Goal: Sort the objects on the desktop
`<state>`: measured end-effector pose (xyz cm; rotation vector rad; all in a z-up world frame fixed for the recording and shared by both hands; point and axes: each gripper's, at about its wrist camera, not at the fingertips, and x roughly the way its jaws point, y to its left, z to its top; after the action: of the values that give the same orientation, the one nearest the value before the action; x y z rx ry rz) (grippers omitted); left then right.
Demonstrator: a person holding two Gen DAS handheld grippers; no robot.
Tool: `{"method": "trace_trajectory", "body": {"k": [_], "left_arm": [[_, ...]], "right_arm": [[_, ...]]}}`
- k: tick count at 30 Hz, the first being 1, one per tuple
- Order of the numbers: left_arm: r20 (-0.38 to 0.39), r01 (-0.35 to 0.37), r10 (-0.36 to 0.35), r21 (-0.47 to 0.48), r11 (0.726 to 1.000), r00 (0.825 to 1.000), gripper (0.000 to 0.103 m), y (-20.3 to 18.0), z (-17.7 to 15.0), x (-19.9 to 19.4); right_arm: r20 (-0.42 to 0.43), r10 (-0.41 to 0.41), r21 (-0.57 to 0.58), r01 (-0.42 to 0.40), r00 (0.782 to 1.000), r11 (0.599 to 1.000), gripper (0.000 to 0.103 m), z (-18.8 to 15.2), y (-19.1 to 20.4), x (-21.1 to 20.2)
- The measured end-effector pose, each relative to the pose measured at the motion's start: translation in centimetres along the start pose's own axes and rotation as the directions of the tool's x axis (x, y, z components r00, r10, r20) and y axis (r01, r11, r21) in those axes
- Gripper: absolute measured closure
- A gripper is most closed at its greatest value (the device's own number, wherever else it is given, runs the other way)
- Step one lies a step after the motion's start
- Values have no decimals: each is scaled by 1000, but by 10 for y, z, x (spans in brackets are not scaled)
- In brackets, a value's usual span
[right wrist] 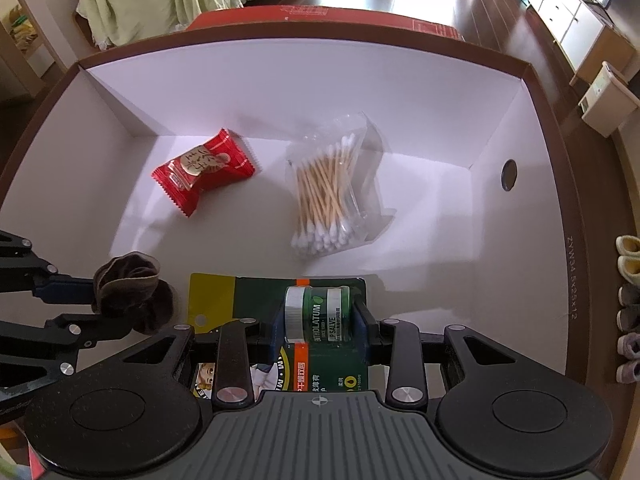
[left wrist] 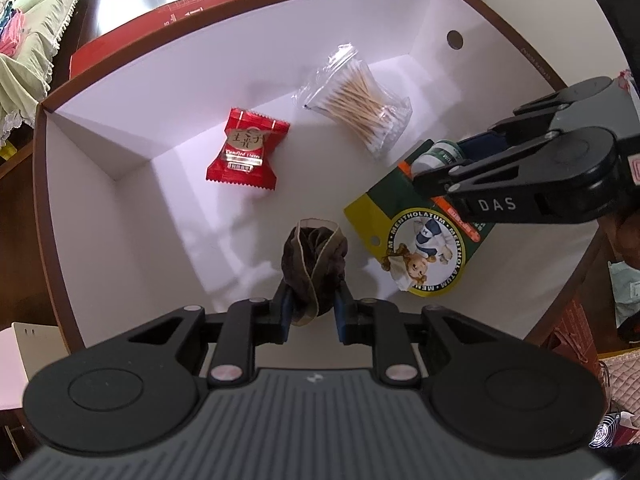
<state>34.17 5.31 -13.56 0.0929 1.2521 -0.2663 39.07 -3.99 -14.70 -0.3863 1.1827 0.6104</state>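
Inside the box, centre of both frames: your sorting bin, a white-walled box (right wrist: 460, 128) with a brown rim, already holds two items loose on its floor
Done, item one: red candy packet (left wrist: 244, 150) at left centre of the left-wrist view, lying flat, well apart from your tools
Done, item two: clear bag of cotton swabs (left wrist: 360, 100) at upper centre, just right of the candy packet, not touching it
In hand, left: your left gripper (left wrist: 312, 312) at lower centre of its own view is pinched nearly shut on a dark brown scrunchie (left wrist: 314, 264); whether the scrunchie hangs just above the box floor or touches it, you cannot tell
In hand, right: your right gripper (right wrist: 318, 334) at lower centre of its view is clamped partway closed on the small green jar of a lip salve card pack (right wrist: 320, 312), which lies low over the floor; contact with the floor cannot be told
Left to do, as judged: let go of both held items inside the box; whether more objects wait outside it cannot be seen
Writing, pack: "MENTHOLATUM" round the picture on the card, "LIP SALVE" on the jar
Writing, candy: "Candied Dates" under gold characters
Writing, tool: "DAS" on the right gripper's finger in the left-wrist view
Writing, box rim: "ZYW34 5x25x12", lower right of the right-wrist view
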Motion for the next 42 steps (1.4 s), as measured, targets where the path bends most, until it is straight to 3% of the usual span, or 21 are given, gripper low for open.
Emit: {"method": "trace_trajectory", "body": {"k": [5, 6, 8, 10, 12, 19, 25, 42], "left_arm": [[-14, -11, 11, -5, 1000, 1000, 82, 2, -2, 5], [-16, -16, 16, -9, 1000, 1000, 81, 3, -2, 5], [-23, -23, 22, -27, 999, 999, 68, 5, -4, 6], [-26, -40, 39, -47, 998, 999, 45, 8, -6, 7], [-27, -47, 45, -58, 997, 999, 36, 11, -7, 6], [-32, -32, 30, -75, 997, 999, 25, 11, -11, 2], [-21, -29, 27, -82, 996, 999, 20, 5, -14, -6], [66, -30, 37, -106, 994, 997, 19, -9, -22, -54]], "right_arm": [[-39, 17, 24, -16, 999, 1000, 69, 2, -2, 3], [-50, 23, 29, -21, 999, 999, 52, 2, -2, 4], [-32, 21, 33, -20, 999, 999, 14, 0, -1, -1], [-6, 27, 25, -27, 1000, 999, 14, -1, 0, -9], [-15, 43, 37, -42, 999, 998, 14, -2, 0, -13], [-44, 45, 55, -43, 998, 998, 14, -11, 3, -29], [-29, 39, 78, -36, 999, 996, 14, -21, 3, -42], [115, 33, 133, -49, 993, 990, 14, -46, 5, -109]]}}
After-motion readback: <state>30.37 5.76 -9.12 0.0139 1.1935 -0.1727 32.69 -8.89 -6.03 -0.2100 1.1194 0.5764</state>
